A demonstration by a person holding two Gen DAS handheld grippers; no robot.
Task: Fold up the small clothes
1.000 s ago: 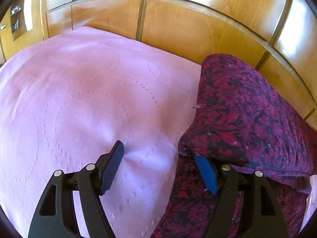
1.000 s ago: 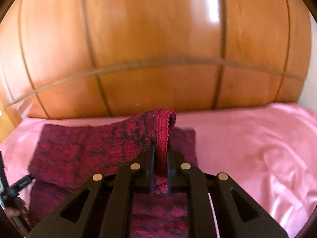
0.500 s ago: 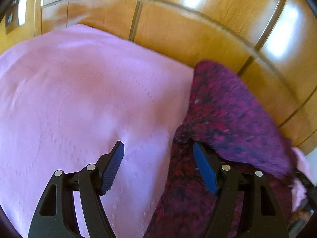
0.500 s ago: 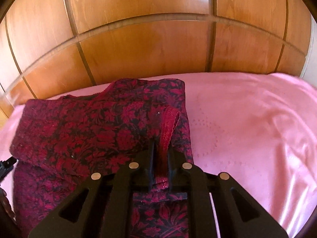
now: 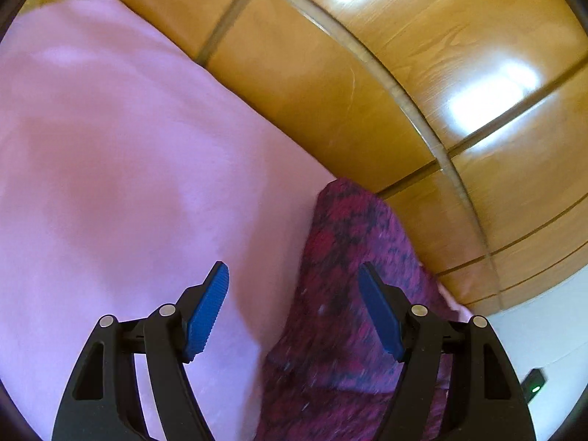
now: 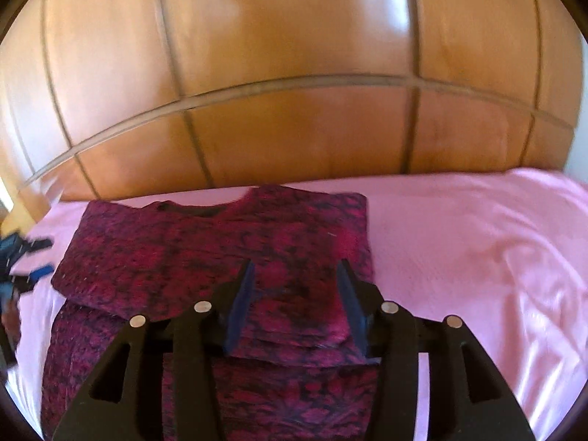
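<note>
A dark red floral garment lies folded on the pink bed sheet, its upper layer laid over the lower part. My right gripper is open and empty just above the garment's near fold. My left gripper is open and empty above the garment's left edge, with its left finger over bare sheet. In the right wrist view the left gripper shows at the far left edge, blurred.
A glossy wooden headboard stands right behind the garment and shows in the left wrist view too. A white wall and a small dark device with a green light are at the lower right.
My right gripper has opened and let go of the garment's edge, which now lies flat. My left gripper stayed open and swung right, away from the fold.
</note>
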